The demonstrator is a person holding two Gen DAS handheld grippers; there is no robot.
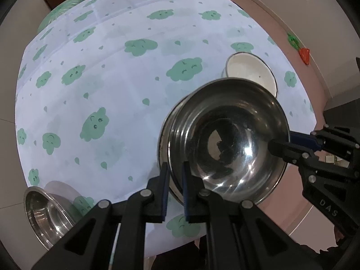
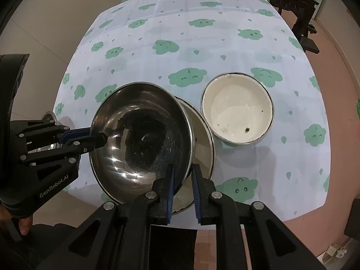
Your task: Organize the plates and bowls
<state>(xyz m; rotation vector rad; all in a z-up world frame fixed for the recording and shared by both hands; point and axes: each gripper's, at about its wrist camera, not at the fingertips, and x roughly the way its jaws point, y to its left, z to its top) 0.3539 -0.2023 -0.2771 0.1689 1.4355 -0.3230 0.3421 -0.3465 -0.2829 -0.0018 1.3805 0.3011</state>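
Both grippers hold one shiny steel bowl (image 1: 227, 135) (image 2: 144, 139) by opposite sides of its rim. My left gripper (image 1: 175, 168) (image 2: 99, 139) is shut on the rim's near-left edge. My right gripper (image 2: 183, 167) (image 1: 277, 142) is shut on the other side, with one finger inside the bowl and one outside. The bowl hangs tilted over a wider cream-lined bowl (image 2: 202, 135) (image 1: 162, 139) that sits on the table and is mostly hidden beneath it. A white enamel bowl (image 2: 237, 110) (image 1: 249, 69) stands just beyond, apart from both.
The table carries a white cloth with green clouds (image 1: 101, 78) (image 2: 180, 33). Another steel bowl (image 1: 47, 211) sits at its near left corner. Dark furniture (image 2: 292, 2) stands past the far right edge, over pink floor (image 2: 337, 56). A person's hand (image 2: 24, 225) holds the left gripper.
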